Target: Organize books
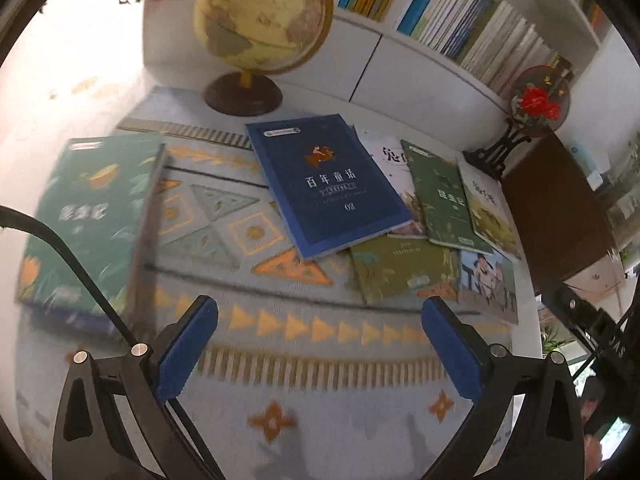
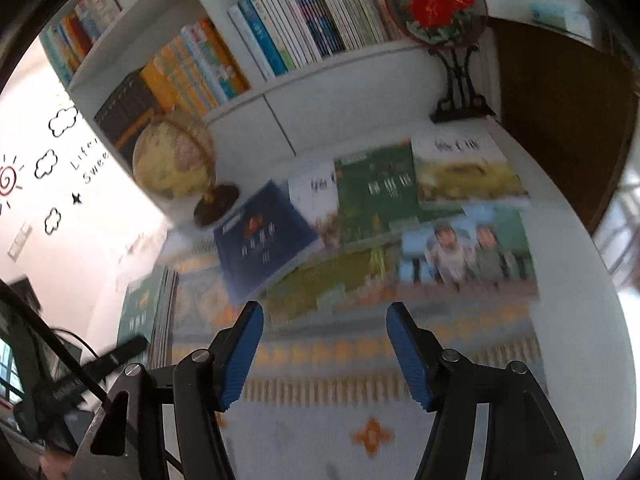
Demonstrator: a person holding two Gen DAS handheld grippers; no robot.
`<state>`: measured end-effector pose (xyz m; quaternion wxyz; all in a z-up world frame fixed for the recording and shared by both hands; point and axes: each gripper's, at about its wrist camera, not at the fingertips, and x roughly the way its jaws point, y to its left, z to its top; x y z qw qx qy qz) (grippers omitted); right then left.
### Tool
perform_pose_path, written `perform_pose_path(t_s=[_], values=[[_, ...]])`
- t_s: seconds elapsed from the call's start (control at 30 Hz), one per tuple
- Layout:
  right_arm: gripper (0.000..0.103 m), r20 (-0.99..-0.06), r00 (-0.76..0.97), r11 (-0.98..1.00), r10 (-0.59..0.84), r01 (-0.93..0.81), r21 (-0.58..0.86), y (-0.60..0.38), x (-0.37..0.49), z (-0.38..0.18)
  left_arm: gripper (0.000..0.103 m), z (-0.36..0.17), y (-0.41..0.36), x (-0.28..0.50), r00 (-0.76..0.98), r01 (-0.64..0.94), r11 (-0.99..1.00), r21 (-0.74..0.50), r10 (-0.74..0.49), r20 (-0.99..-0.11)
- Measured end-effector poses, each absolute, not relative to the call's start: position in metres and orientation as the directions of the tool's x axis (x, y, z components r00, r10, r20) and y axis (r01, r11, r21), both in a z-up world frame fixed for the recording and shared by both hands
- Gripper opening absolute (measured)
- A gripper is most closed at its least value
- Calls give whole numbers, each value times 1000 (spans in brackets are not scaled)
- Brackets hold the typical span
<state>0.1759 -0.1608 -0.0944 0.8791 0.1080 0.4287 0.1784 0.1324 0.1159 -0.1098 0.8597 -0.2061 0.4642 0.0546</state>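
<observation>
Left tool [image 1: 320, 344]: released, jaws spread wide, nothing between the blue pads [image 1: 188, 352]; it hangs above the patterned mat [image 1: 248, 320], apart from every book.
Right tool [image 2: 324, 354]: released, jaws partly apart, nothing between them; it hangs above the near fringe of the mat, short of the books.
Tabletop [image 1: 400, 128]: white, covered over most of its width by the pale blue mat with orange triangles and a fringed border.
Teal book [image 1: 86, 220]: lies flat and alone at the left end of the mat, well apart from the others; in the right wrist view it shows at far left [image 2: 142, 304].
Blue book [image 1: 326, 182]: lies cover up near the middle, tilted, its right edge resting on the spread of books beside it [image 2: 266, 240].
Loose spread: a white-covered book [image 1: 384, 156], a dark green book [image 1: 444, 200], an olive green book [image 1: 404, 268], a pale book with a landscape cover [image 1: 486, 208] and a book showing two figures [image 1: 488, 280], overlapping one another at the right end.
Globe [image 1: 262, 20]: stands on a dark round base behind the blue book, against the bookshelf.
Bookshelf [image 1: 400, 64]: white, rows of upright books [image 1: 460, 16] above closed panels.
Round ornament [image 1: 538, 102]: red flowers on a dark stand, in the right rear corner.
Image quality: the right wrist view is blurred, so the titles there cannot be read.
</observation>
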Motion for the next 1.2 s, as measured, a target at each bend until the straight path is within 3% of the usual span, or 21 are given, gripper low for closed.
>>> perform_pose_path(t_s=[0.27,0.4,0.53,1.07,1.2], values=[[62,-767,510,917,389,-295,268,-105,266,-130,100,-156,138,210,490,-280,916,-288,-122,-863],[62,-789,483,912,379,-341,229,-79,297,-152,91,-176,149,230,479,-294,893,-341,-171,-861],[54,-819,438,901,370,-384,202,-58,324,-172,84,-188,149,239,470,-290,890,-353,-189,-862],[55,-874,300,859,383,-463,218,-19,370,-215,83,-205,147,250,472,-262,891,-371,-217,-854],[55,-870,244,823,430,-502,266,-12,358,-216,83,-206,142,249,475,-218,881,-420,-280,-834]])
